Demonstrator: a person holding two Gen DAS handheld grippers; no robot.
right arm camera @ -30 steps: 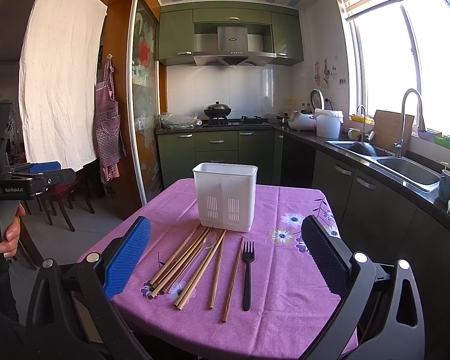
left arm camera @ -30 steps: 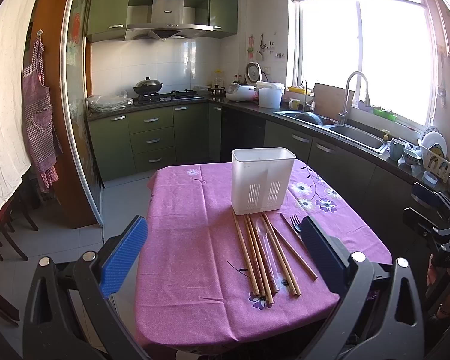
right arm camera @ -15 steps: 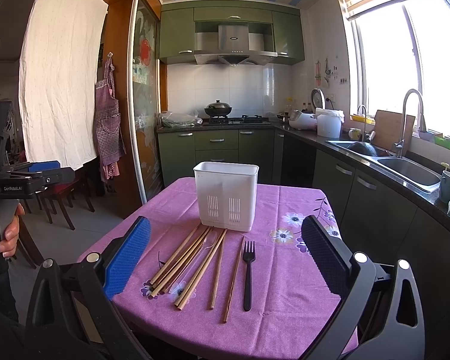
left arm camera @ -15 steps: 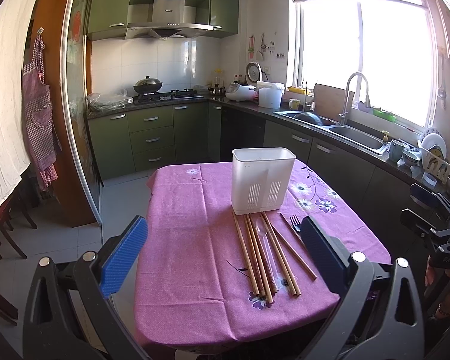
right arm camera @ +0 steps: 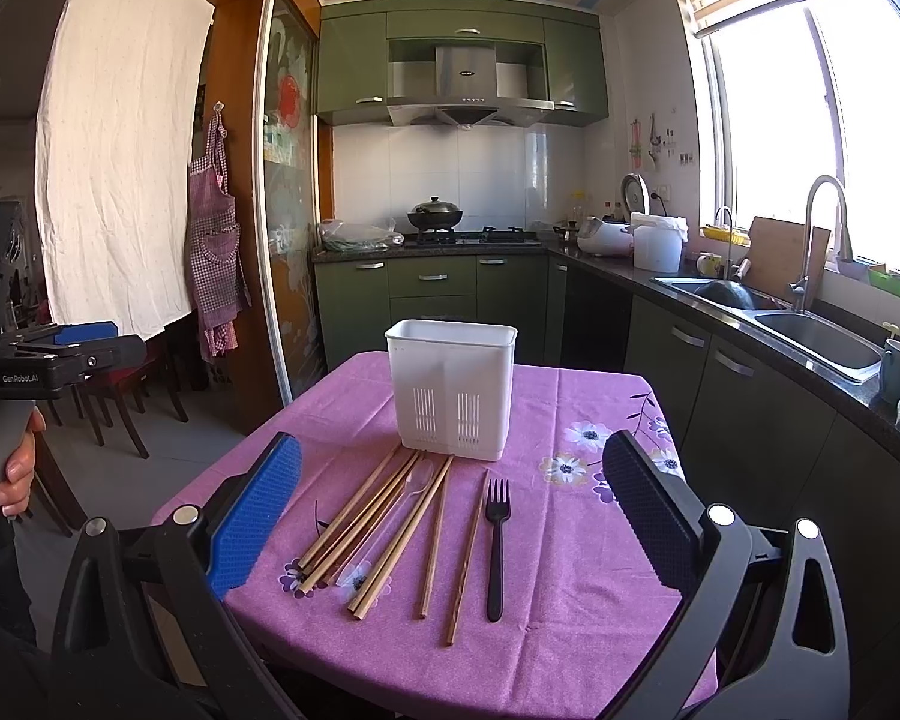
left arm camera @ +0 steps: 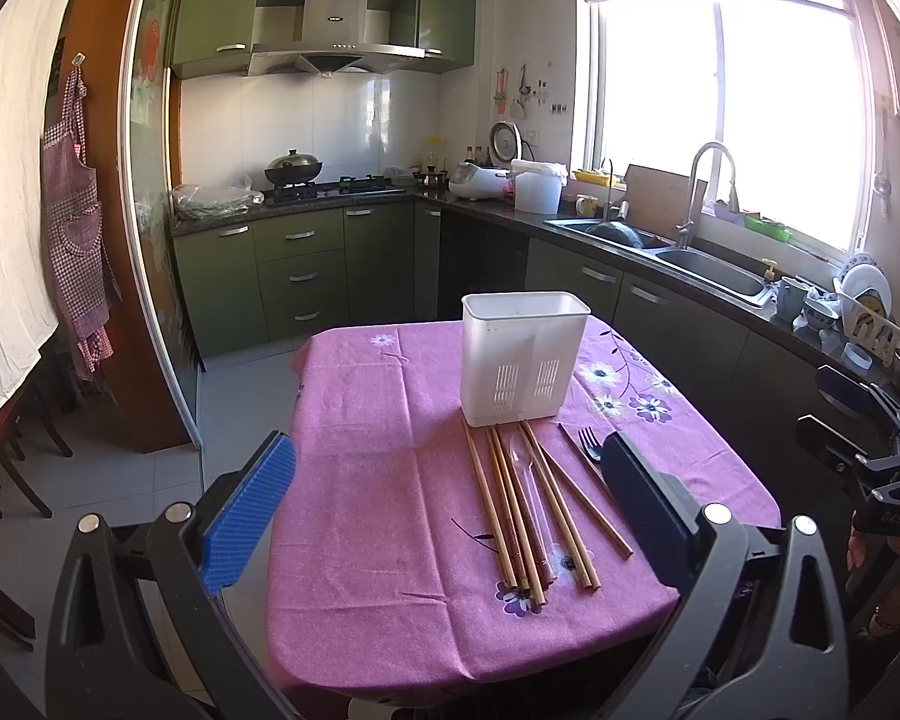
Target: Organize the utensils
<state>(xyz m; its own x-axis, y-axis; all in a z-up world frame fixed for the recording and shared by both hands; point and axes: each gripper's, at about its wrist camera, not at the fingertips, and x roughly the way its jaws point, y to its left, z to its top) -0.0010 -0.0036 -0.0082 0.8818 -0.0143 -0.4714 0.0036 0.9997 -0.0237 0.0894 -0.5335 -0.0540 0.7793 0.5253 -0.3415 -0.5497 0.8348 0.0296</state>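
Note:
A white utensil holder [left arm camera: 522, 357] [right arm camera: 452, 387] stands upright on the purple tablecloth [left arm camera: 366, 480] [right arm camera: 576, 636]. In front of it lie several wooden chopsticks [left arm camera: 513, 513] [right arm camera: 366, 516], a clear plastic spoon [left arm camera: 525, 468] [right arm camera: 411, 492] among them, and a black fork [right arm camera: 497, 546] [left arm camera: 589, 450]. My left gripper [left arm camera: 450, 504] is open and empty, held above the near table edge. My right gripper [right arm camera: 453, 510] is open and empty, held above the near edge, short of the utensils.
Green kitchen cabinets, a stove with a wok [right arm camera: 435, 217] and a sink [right arm camera: 810, 336] line the back and right. Dark chairs [right arm camera: 132, 396] stand left of the table. Each gripper shows at the edge of the other's view.
Both grippers stay open and nearly still; the views have barely shifted. Nothing on the table has moved.

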